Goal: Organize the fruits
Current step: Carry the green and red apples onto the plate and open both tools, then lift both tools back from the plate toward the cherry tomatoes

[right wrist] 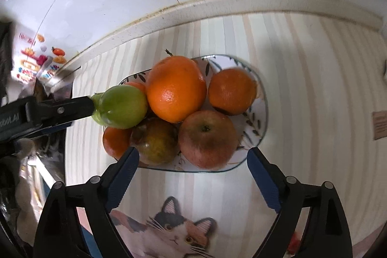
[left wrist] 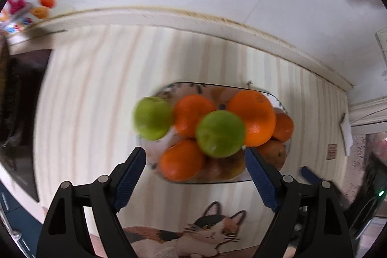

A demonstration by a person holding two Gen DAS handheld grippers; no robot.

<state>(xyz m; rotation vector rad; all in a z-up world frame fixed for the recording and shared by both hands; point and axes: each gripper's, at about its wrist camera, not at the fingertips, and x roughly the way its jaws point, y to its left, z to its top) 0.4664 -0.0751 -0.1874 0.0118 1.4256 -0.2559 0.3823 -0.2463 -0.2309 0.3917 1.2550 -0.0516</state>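
Observation:
A patterned plate (right wrist: 260, 103) on the striped cloth holds several oranges (right wrist: 176, 88), a red-green apple (right wrist: 208, 139) and a dark mottled fruit (right wrist: 156, 140). Green fruit (right wrist: 122, 109) lies at the plate's left edge. In the left wrist view two green fruits (left wrist: 220, 133) (left wrist: 152, 117) show, blurred, over the oranges on the plate (left wrist: 179, 88). My left gripper (left wrist: 196, 151) is open, its jaws either side of the near green fruit; its fingers (right wrist: 65, 108) reach the green fruit from the left. My right gripper (right wrist: 193, 154) is open and empty at the plate's near edge.
The striped cloth has a cat picture (right wrist: 174, 231) at the near side. A white raised border (right wrist: 217, 6) runs behind the plate, with white wall above. Colourful stickers (right wrist: 36, 59) sit far left. A dark object (left wrist: 21, 113) stands at the left.

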